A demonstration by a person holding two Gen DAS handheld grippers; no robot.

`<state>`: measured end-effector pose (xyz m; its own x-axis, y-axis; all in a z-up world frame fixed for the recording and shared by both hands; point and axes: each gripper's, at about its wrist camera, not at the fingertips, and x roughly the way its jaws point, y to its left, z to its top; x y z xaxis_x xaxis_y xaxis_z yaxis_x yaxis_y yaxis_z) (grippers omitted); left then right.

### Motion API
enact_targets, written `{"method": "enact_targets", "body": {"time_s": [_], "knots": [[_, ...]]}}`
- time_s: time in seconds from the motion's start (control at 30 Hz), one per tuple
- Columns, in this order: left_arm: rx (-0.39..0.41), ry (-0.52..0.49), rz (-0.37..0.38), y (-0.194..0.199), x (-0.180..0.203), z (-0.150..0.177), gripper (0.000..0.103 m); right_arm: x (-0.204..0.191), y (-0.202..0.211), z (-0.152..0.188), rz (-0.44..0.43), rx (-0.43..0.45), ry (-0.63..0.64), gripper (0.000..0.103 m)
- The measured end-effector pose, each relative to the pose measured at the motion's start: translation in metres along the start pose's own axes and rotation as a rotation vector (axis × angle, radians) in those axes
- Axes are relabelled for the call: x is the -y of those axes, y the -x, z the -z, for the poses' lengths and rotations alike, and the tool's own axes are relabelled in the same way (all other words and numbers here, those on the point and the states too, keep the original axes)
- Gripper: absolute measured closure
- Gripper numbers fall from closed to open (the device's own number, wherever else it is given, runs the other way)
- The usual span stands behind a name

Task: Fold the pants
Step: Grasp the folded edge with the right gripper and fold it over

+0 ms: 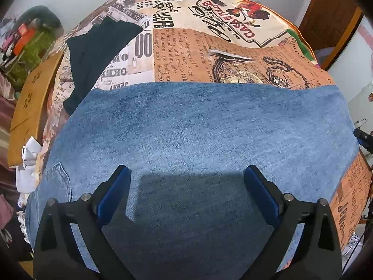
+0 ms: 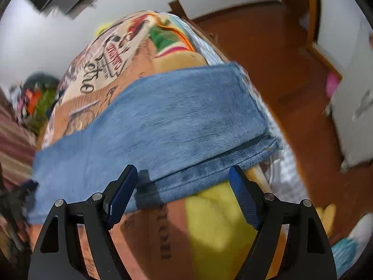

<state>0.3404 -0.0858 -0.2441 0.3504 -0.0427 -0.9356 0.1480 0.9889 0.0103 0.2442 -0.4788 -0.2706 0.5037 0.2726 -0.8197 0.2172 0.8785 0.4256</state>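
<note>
Blue denim pants [image 1: 198, 135] lie flat across a bed covered with a newspaper-print blanket [image 1: 209, 53]. A back pocket shows at their left end. My left gripper [image 1: 186, 175] hovers over the denim, open wide, nothing between its blue pads. In the right wrist view the pants [image 2: 163, 126] appear as a folded band with the leg hems stacked at the right end. My right gripper [image 2: 183, 175] stands open above the near edge of the denim, with the edge lying between its fingers but not pinched.
A dark folded garment [image 1: 93, 56] lies on the blanket at the back left. A wooden headboard [image 1: 30, 102] and white cloth [image 1: 28, 163] sit at the left. Brown floor [image 2: 291, 58] and a white cabinet [image 2: 349, 116] lie beyond the bed's right edge.
</note>
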Motion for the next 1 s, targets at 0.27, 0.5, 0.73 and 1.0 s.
{"method": "enact_targets", "body": {"time_s": [0.27,0.5,0.73,1.0], "knots": [[0.003,0.021,0.006,-0.003,-0.002,0.000,0.000,-0.010,-0.007,-0.007,0.016,0.056,0.012,0.046],[0.004,0.020,-0.006,-0.003,0.000,-0.001,0.000,-0.005,-0.003,-0.020,0.036,0.114,0.032,0.093],[-0.003,0.008,-0.011,0.000,-0.001,0.000,0.000,-0.016,0.015,-0.017,0.161,0.184,0.173,0.098],[0.004,0.014,0.011,0.009,-0.005,0.007,0.000,-0.010,0.020,-0.020,0.243,0.099,0.176,0.078]]}}
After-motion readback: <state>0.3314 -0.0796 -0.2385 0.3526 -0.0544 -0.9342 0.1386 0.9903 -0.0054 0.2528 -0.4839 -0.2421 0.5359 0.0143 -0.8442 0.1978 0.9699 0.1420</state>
